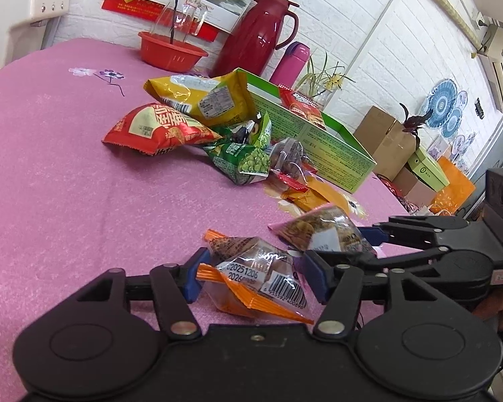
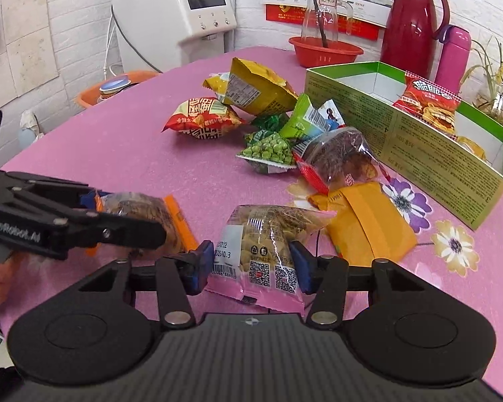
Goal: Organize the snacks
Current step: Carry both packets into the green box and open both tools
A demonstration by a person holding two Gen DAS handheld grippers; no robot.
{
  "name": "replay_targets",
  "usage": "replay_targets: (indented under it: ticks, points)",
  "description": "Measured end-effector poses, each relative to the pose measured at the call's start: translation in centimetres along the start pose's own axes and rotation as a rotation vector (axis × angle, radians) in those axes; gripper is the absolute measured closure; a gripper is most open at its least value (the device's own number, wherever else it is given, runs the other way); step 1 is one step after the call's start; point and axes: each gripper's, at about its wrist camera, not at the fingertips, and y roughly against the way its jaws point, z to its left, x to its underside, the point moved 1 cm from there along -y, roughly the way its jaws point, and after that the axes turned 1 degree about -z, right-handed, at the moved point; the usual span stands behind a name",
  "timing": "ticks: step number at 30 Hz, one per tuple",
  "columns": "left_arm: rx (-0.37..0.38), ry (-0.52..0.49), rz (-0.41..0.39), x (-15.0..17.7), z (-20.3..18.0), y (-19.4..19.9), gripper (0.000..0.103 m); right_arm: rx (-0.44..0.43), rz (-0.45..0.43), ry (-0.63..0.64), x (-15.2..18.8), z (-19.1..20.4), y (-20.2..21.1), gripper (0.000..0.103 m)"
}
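A clear snack packet with orange edges [image 1: 248,254] lies on the pink tablecloth [image 1: 67,174] between the pads of my left gripper [image 1: 255,269]. Its jaws stand partly apart and I see no squeeze, so I read it as open. My right gripper [image 2: 251,264] straddles a pink-edged packet of brown snacks [image 2: 265,231] that rests flat on the cloth; its blue pads sit at the packet's sides and it looks open. The right wrist view shows the left gripper [image 2: 127,216] at the left. A green cardboard box [image 2: 419,147] at the right holds a red snack bag [image 2: 432,100].
A loose pile lies mid-table: a yellow bag [image 2: 258,87], a red bag [image 2: 201,117], a green pea packet [image 2: 268,150], a clear bag of dark snacks [image 2: 338,157] and an orange pouch [image 2: 369,224]. Behind stand a red basin [image 2: 325,50], a red jug [image 2: 412,23] and a pink flask [image 2: 452,53].
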Motion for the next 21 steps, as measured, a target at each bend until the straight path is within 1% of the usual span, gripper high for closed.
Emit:
replay_targets:
  ticks: [3, 4, 7, 9, 11, 12, 14, 15, 18, 21]
  points:
    - [-0.001, 0.001, 0.000, 0.0, -0.1, -0.2, 0.056, -0.003, -0.004, -0.006, 0.0, 0.1, 0.0, 0.016]
    - [-0.004, 0.000, 0.000, 0.0, -0.1, -0.2, 0.052, -0.004, -0.009, -0.008, 0.0, 0.1, -0.1, 0.014]
    - [-0.008, -0.007, 0.000, 0.0, -0.3, -0.3, 0.047, -0.012, -0.013, -0.019, -0.3, 0.3, -0.6, 0.010]
    - [-0.011, -0.010, -0.001, 0.0, -0.4, -0.3, 0.046, -0.010, -0.007, -0.018, -0.3, 0.4, -0.9, 0.009]
    - [-0.011, -0.009, -0.002, 0.0, -0.4, -0.4, 0.046, -0.005, -0.011, -0.015, -0.3, 0.5, -1.0, 0.012]
    - [-0.011, -0.009, -0.003, 0.0, -0.4, -0.4, 0.049, -0.003, -0.013, -0.011, -0.2, 0.5, -1.0, 0.013]
    - [-0.017, -0.016, -0.003, 0.0, -0.5, -0.5, 0.059, -0.001, -0.021, -0.002, 0.0, 0.6, -0.8, 0.017]
    - [-0.020, -0.016, -0.001, 0.0, -0.4, -0.6, 0.068, -0.002, -0.025, 0.003, 0.1, 0.7, -0.7, 0.018]
    - [-0.011, -0.006, -0.001, 0.0, -0.4, -0.6, 0.072, -0.010, -0.031, 0.007, 0.3, 0.8, -0.3, 0.022]
    - [-0.008, 0.005, 0.001, -0.1, -0.3, -0.6, 0.073, -0.009, -0.040, 0.012, 0.3, 0.9, 0.1, 0.022]
